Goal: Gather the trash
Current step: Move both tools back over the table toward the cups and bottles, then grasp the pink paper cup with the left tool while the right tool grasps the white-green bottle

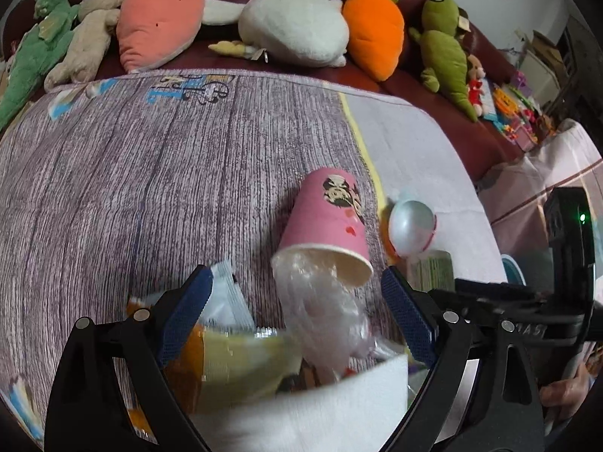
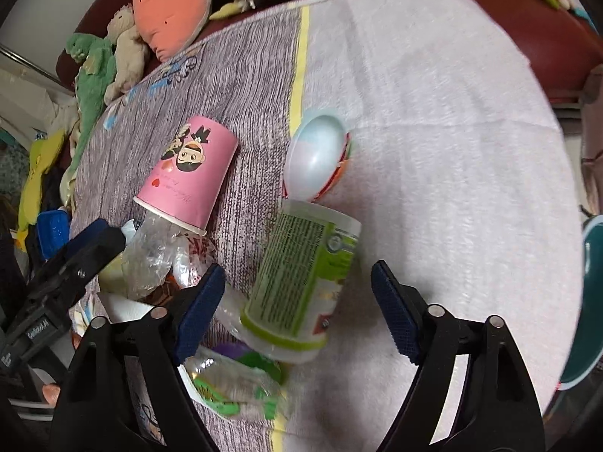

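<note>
**Both grippers hovering over the trash pile**

You are holding your left gripper (image 1: 296, 316) with its blue-padded fingers (image 1: 405, 324) spread apart, nothing pinched between them. Lying between and just beyond them is a pink paper cup with a cartoon print (image 1: 328, 218), tipped on its side, with a crumpled clear plastic bag (image 1: 324, 320) spilling out of its mouth. A white paper napkin (image 1: 320, 410) and yellow-orange wrappers (image 1: 226, 369) are lying below that.

You are pointing your right gripper (image 2: 297, 312) down over a green-and-white labelled plastic tub (image 2: 301, 282) lying on its side; the fingers are standing wide on either side of it and not pressing on it. Just beyond the tub a pale blue egg-shaped plastic shell (image 2: 316, 158) is resting, and clear wrappers with green print (image 2: 233, 388) are lying near your left finger.

Everything is lying on a cloth with a grey wood-grain print and a white section (image 2: 433, 113), with plush toys (image 1: 294, 26) lined up behind it.
</note>
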`<act>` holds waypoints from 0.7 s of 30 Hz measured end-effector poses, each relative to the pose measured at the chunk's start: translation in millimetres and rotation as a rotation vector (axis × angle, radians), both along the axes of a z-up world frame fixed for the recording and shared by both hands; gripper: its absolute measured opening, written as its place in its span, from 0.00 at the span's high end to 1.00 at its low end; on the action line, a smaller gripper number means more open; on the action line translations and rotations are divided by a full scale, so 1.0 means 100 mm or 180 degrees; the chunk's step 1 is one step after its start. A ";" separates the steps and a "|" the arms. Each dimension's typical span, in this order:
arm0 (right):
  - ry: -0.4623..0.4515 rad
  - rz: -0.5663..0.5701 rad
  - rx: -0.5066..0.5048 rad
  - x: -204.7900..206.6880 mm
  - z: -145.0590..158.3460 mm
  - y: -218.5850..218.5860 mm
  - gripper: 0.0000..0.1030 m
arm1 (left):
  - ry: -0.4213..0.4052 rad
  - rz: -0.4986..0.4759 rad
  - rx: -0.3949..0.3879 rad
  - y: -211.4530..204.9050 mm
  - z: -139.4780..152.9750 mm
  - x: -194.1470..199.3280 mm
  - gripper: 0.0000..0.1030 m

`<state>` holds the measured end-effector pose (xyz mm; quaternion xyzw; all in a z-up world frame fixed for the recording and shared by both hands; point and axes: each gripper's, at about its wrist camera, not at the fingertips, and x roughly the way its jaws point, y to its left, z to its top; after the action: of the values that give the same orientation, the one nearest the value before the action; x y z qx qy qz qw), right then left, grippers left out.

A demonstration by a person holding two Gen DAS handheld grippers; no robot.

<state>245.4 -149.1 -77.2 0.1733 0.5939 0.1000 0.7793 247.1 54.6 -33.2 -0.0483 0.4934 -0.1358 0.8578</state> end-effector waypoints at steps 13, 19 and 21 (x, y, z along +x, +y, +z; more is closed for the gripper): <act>-0.0054 0.0051 0.0050 -0.03 -0.06 -0.17 0.48 | 0.0343 -0.0309 0.0254 -0.45 -0.30 0.57 0.11; -0.0092 -0.0043 0.0131 -0.08 -0.05 -0.40 0.48 | 0.0550 -0.0423 0.0467 -0.63 -0.50 0.75 0.11; -0.0111 -0.0077 0.0149 -0.12 -0.05 -0.48 0.48 | 0.0545 -0.0457 0.0490 -0.67 -0.51 0.74 0.32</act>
<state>233.4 -197.1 -82.3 0.1969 0.5755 0.1074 0.7865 321.4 -12.8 -84.6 0.0416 0.5760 -0.1539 0.8018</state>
